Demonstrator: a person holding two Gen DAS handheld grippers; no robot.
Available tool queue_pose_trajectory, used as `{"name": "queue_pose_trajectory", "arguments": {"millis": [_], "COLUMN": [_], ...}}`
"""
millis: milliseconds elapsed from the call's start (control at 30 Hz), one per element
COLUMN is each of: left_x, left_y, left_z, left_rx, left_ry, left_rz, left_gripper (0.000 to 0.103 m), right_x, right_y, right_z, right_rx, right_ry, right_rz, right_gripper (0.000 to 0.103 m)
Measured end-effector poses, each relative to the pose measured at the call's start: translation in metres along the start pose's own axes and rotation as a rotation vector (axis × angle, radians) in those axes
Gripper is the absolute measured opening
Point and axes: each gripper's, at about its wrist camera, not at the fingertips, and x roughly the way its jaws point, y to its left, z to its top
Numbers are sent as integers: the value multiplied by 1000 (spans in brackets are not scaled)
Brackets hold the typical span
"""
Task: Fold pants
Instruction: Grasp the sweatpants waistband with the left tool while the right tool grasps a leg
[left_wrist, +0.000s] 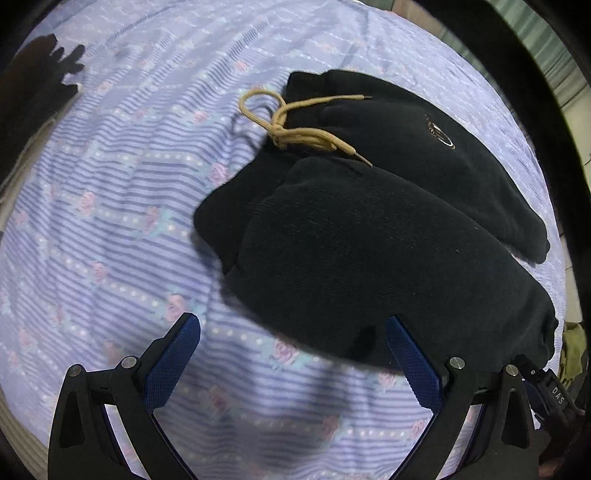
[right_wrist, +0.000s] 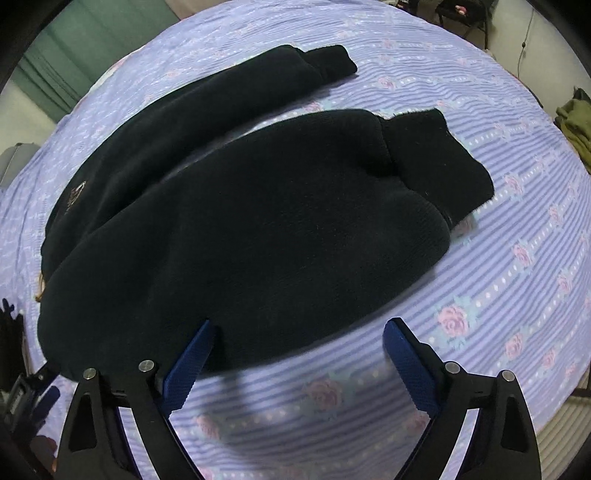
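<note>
Black sweatpants (left_wrist: 369, 236) lie spread on a bed, waist toward the left with a tan drawstring (left_wrist: 295, 125) tied in a loose bow and a small logo (left_wrist: 439, 134) on the far leg. In the right wrist view the pants (right_wrist: 258, 229) show both legs, cuffs (right_wrist: 443, 162) toward the right. My left gripper (left_wrist: 293, 332) is open and empty, just above the sheet at the near edge of the pants. My right gripper (right_wrist: 299, 336) is open and empty, its left fingertip (right_wrist: 201, 343) at the near leg's edge.
The bed is covered by a lilac striped sheet with pink roses (right_wrist: 480, 295). Olive fabric (right_wrist: 576, 122) lies beyond the bed's right side. A green curtain (right_wrist: 74, 59) and chair legs (right_wrist: 461, 18) stand behind the bed. The other gripper (left_wrist: 554, 391) shows at the lower right.
</note>
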Motion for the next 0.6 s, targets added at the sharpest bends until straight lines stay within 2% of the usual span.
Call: {"name": "queue_pose_trajectory", "arguments": {"millis": [100,167,233,267,300,333,367,400,467,600], "left_x": [17,27,32,31,30,26,22,17,6,-18], "left_y": [2,2,2,2,2,3,4,6,5,5], "left_z": [1,1,0,0,-1,-2,-2,-2,-6,-9], "left_rx": [-36,-63,-98,-112,-123,-133,-135,-133,-111,-78], "left_ry": [31,56,67,65,63,59,51,46,27,-10], "left_rz": [-44,-85,-109,-111,-105,-96,-83,-76,-61,-62], "left_gripper": [93,81,72,63,57,46,35,31,21,17], "right_x": [2,5,10,12,13,11,8,4,-9,-44], "right_y": [3,5,6,8,10,14,18,21,26,36], "right_z": [7,12,15,15,15,15,15,15,13,-1], "right_rx": [-5,-7,-8,-12,-18,-30,-48,-64,-97,-132], "right_ry": [-22,-31,-23,-15,-9,-5,-6,-8,-17,-44], "right_rz": [-3,-17,-35,-32,-23,-14,-16,-31,-38,-8], "right_gripper": [94,88,76,72,60,43,36,23,19,17]}}
